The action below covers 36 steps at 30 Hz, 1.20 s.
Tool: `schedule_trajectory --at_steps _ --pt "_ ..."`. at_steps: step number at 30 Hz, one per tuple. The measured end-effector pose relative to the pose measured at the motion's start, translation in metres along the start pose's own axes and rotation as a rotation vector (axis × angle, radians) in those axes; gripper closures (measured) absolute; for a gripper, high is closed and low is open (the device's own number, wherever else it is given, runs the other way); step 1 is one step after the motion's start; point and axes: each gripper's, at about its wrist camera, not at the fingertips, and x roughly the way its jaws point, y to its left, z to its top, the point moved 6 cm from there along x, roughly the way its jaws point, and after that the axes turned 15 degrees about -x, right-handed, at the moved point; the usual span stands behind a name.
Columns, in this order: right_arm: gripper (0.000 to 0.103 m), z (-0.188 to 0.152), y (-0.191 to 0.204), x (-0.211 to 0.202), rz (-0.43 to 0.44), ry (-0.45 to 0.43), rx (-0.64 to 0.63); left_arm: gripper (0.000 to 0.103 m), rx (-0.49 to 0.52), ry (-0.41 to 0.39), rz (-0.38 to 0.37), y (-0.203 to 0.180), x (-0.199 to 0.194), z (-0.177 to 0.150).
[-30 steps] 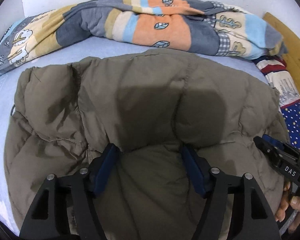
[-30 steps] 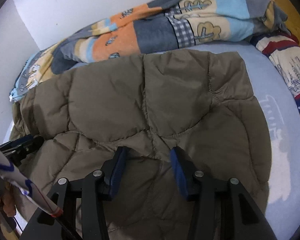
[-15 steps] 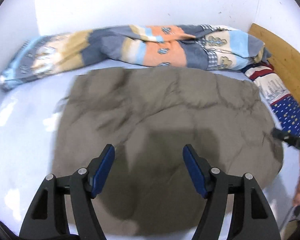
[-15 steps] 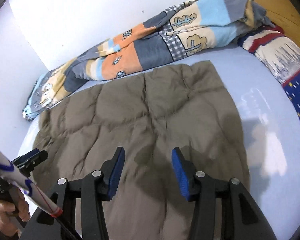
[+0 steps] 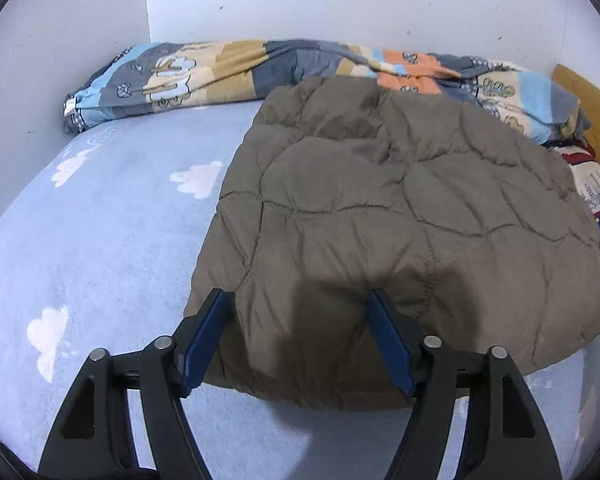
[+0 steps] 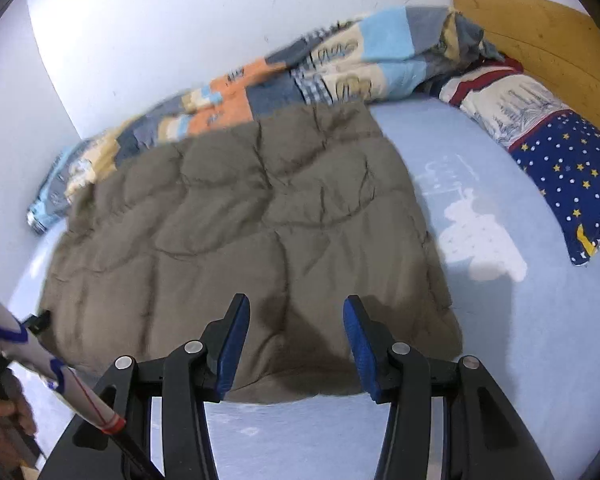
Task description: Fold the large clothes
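A: Start at the left. What do you see?

B: The left gripper [image 5: 296, 336] hangs over the near edge of the quilted brown jacket [image 5: 400, 216], fingers spread wide and grasping nothing. To its left is bare light-blue bedsheet [image 5: 100, 240] with white cloud prints.

A: And the jacket itself?

B: It lies folded into a thick, roughly square pad in the middle of the bed, its far edge against the rumpled patchwork duvet [image 5: 228, 76] along the wall.

A: Further right?

B: The right gripper [image 6: 296, 344] is released too, empty, above the same near hem. Beyond the jacket's right edge are more sheet, a star-print pillow [image 6: 568, 168] and a wooden headboard [image 6: 540, 36].

A: So which step is this?

B: I judge a fold has just been laid down and let go. The pad looks puffy, so the next move probably calls for pressing it flat, or pinching both near corners together for another fold away from the person.
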Motion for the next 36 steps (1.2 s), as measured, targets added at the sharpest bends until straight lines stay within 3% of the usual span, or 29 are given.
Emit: schedule_trajectory --at_steps 4,7,11,15,19,23,27,36 --pt "0.050 -0.002 -0.004 0.026 0.003 0.068 0.011 0.023 -0.077 0.092 -0.002 0.009 0.022 -0.001" --pt "0.049 -0.003 -0.006 0.036 0.002 0.094 0.020 0.021 -0.068 0.096 0.004 0.009 0.026 0.001" --pt "0.048 0.000 -0.007 0.036 -0.001 0.098 0.027 0.021 -0.090 0.068 -0.017 0.010 0.011 0.009" --pt "0.048 0.008 -0.009 0.007 0.020 0.027 0.042 0.021 -0.070 -0.047 -0.056 0.002 -0.021 0.022" --pt "0.048 0.007 -0.016 -0.013 0.002 -0.025 0.050 0.021 -0.028 -0.097 -0.068 -0.008 -0.032 0.021" --pt "0.052 0.000 -0.024 -0.007 -0.007 0.002 0.061 0.021 0.046 -0.043 -0.031 -0.020 -0.015 0.007" --pt "0.053 -0.008 -0.031 0.006 0.021 0.052 0.106 0.021 0.056 0.001 0.001 -0.021 0.001 -0.002" --pt "0.053 -0.008 -0.039 0.004 0.055 0.045 0.179 0.021 0.092 -0.039 0.031 -0.027 -0.004 0.000"
